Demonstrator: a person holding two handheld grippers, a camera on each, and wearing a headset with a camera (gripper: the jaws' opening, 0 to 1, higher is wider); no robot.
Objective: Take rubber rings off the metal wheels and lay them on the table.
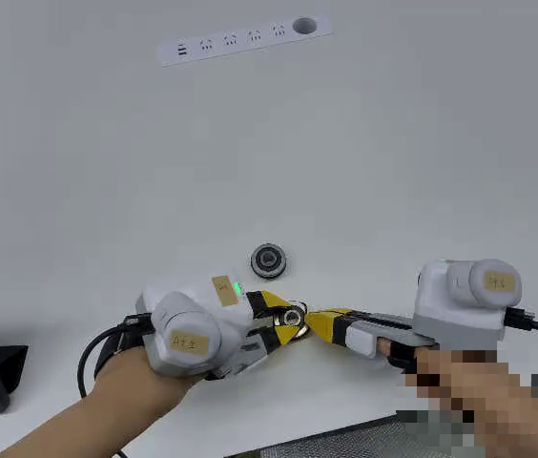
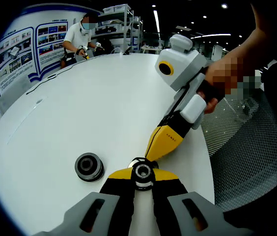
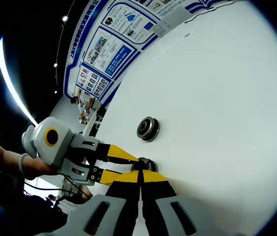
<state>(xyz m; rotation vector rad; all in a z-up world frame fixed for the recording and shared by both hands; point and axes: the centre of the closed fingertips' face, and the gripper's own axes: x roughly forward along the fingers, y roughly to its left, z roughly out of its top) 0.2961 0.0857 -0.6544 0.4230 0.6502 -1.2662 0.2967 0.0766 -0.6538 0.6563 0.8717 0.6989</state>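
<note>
left hand-held gripper (image 1: 287,319) clamps wheel (image 2: 142,173); right hand-held gripper (image 1: 315,320) closed against it; white table (image 1: 393,143), poster wall (image 3: 104,54) behind

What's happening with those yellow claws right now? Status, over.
Left gripper shut on a metal wheel. Right gripper shut, tips at that wheel's rim. Second wheel sits apart on the table, nothing blocking.
</note>
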